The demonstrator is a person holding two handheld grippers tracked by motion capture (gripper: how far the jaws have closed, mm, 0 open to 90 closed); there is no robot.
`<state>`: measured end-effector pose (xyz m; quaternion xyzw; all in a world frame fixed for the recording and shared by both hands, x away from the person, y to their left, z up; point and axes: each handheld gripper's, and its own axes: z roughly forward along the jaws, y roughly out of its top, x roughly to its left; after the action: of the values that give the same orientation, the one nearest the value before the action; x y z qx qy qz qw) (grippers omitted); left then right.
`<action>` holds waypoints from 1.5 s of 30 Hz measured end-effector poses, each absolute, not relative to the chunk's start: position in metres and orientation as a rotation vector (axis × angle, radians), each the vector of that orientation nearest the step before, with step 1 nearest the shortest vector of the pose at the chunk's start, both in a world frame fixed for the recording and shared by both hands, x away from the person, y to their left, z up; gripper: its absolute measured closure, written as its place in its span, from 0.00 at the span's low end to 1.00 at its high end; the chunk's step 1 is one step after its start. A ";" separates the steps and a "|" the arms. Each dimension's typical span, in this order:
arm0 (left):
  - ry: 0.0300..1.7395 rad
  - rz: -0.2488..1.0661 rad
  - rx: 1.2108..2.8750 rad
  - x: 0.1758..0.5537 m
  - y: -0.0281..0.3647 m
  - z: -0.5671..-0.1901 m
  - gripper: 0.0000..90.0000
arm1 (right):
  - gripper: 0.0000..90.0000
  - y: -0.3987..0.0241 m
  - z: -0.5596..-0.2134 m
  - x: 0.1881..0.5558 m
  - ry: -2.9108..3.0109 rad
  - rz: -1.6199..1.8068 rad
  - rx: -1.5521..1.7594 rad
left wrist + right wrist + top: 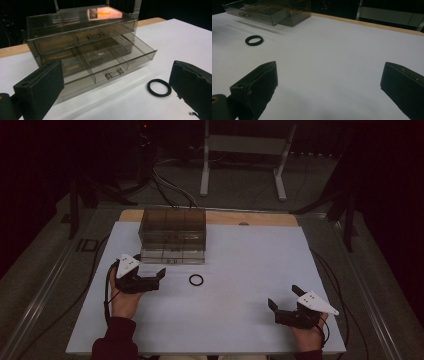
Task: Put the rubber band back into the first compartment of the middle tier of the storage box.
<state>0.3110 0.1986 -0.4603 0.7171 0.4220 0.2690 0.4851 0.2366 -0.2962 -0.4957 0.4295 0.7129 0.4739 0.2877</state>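
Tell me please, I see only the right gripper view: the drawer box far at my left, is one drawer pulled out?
Observer: Yes. On the drawer box, the lower drawer stands pulled out; the upper one is shut.
Operator: Is something inside the open drawer?
Observer: Its compartments look empty in the left gripper view.
Operator: Where is the other gripper?
Observer: The left gripper is open on the white tabletop, just in front of the box, with the black ring lying beside it, untouched.
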 end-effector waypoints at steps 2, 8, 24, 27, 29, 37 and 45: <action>1.024 0.647 1.754 0.313 0.195 -0.461 0.01 | 0.02 -0.296 -0.496 0.236 1.904 1.265 1.149; 1.012 0.625 1.755 0.319 0.190 -0.461 0.01 | 0.01 -0.298 -0.496 0.236 1.897 1.267 1.158; 0.992 0.591 1.771 0.327 0.178 -0.468 0.01 | 0.02 -0.299 -0.496 0.234 1.901 1.253 1.157; 0.989 0.584 1.774 0.328 0.174 -0.469 0.01 | 0.02 -0.300 -0.496 0.234 1.898 1.251 1.158; 0.983 0.579 1.781 0.329 0.172 -0.469 0.01 | 0.02 -0.300 -0.496 0.233 1.897 1.252 1.161; 0.963 0.552 1.798 0.332 0.161 -0.471 0.01 | 0.01 -0.299 -0.496 0.233 1.903 1.253 1.156; 0.968 0.510 1.835 0.337 0.150 -0.475 0.01 | 0.02 -0.299 -0.496 0.234 1.905 1.255 1.154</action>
<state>0.3372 0.1498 -0.4750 0.7528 0.3971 0.2091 0.4816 0.2336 -0.2989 -0.4960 0.4323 0.7135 0.4699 0.2884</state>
